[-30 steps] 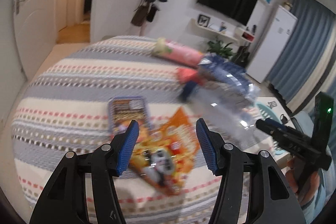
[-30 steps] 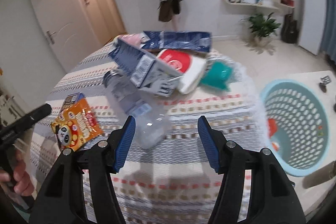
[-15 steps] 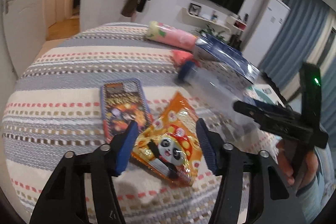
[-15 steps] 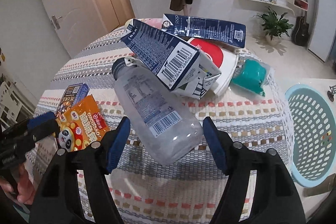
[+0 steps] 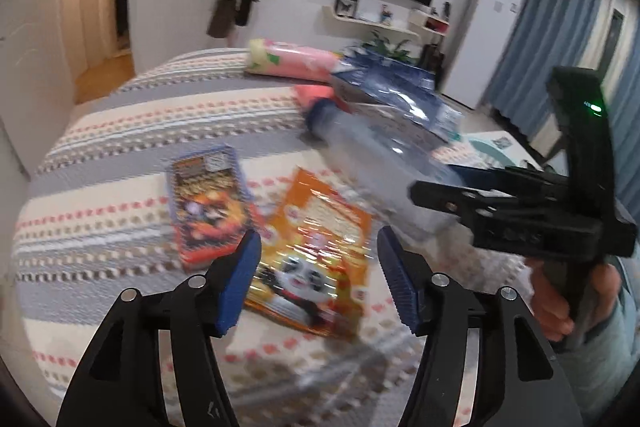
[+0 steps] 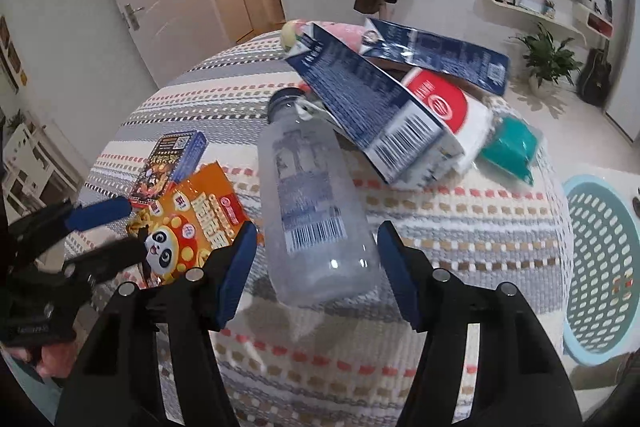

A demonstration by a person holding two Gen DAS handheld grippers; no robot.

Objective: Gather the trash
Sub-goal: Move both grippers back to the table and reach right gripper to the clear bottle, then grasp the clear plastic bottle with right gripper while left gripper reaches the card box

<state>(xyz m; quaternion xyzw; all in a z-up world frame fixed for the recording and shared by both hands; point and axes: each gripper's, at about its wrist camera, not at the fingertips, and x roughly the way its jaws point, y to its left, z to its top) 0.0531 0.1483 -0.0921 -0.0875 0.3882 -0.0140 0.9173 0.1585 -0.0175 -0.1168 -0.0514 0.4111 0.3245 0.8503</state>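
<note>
On my right wrist feed, my right gripper (image 6: 314, 255) is spread wide with its 2 blue pads on either side of the base of a clear plastic bottle (image 6: 316, 203), apart from it on both sides and holding nothing. The bottle lies on its side on the striped cloth of the table (image 6: 460, 215), its dark cap pointing away from me and tucked under the edge of a blue carton (image 6: 372, 107). A red and white packet (image 6: 444, 103) sits just behind that carton and a teal pouch (image 6: 510, 147) lies to its right. On the floor beyond the table's right edge I see a light blue perforated basket (image 6: 600, 259). On my left wrist feed, which is blurred, my left gripper (image 5: 318, 267) is also released, hanging over an orange snack bag with a panda (image 5: 316, 251). A small blue snack box (image 5: 208, 203) lies just left of that bag.
</note>
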